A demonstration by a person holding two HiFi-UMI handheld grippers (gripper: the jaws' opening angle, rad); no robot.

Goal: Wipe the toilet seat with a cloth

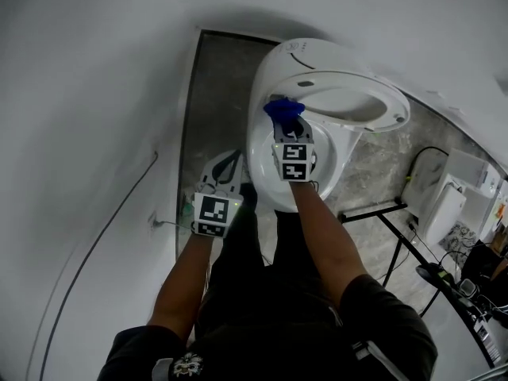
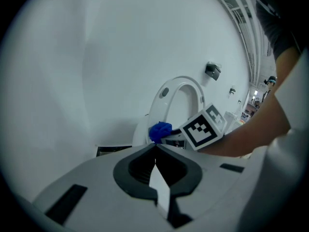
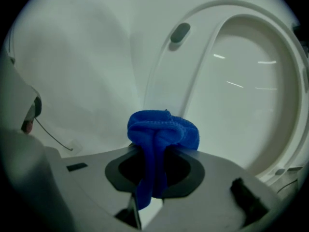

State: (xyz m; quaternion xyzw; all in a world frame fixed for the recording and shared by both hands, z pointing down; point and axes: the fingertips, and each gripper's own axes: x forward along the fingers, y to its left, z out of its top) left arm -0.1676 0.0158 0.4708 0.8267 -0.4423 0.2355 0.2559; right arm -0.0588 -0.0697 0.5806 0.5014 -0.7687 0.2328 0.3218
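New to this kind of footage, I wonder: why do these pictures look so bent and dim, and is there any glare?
Head view: wide lens bows the wall; light is dim, flat. Left gripper view: fisheye circle with black corners, the left gripper close up looks soft. Right gripper view: same dark rim, small glare streaks on the glossy toilet, blue cloth sharp.
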